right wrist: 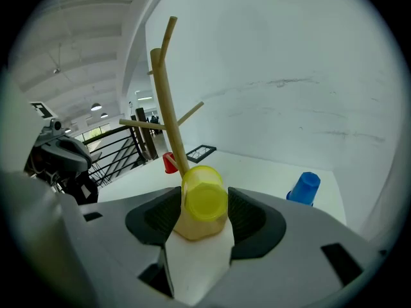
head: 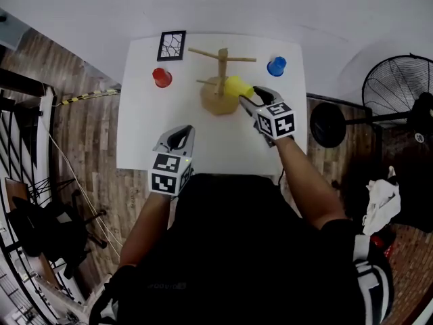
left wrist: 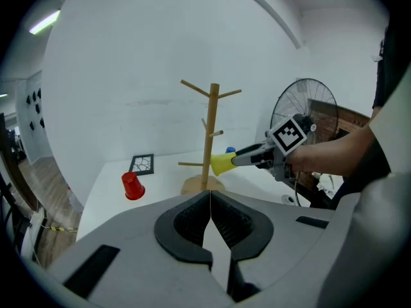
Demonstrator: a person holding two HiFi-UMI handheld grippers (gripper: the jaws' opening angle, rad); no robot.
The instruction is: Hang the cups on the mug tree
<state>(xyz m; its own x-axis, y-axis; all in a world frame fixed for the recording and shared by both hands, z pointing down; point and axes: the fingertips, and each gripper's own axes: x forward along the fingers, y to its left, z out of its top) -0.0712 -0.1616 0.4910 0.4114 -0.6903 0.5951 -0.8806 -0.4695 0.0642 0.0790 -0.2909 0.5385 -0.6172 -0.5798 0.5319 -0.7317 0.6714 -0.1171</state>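
Right gripper view: right gripper (right wrist: pixel 204 215) jaws clamp the yellow cup (right wrist: pixel 204 197), mug tree (right wrist: pixel 168 108) just beyond them. Nothing hangs yet; red cup (head: pixel 162 78) and blue cup (head: pixel 276 66) sit on the table (head: pixel 145 137) farther out. Left gripper (left wrist: pixel 210 220) jaws clenched, empty.

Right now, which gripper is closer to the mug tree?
Right. The right gripper holds the yellow cup at the mug tree; the left gripper, shut, hangs back over the table.

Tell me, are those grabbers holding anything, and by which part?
The right gripper pinches the yellow cup by its sides, near the narrow bottom end. The left gripper is shut on nothing.
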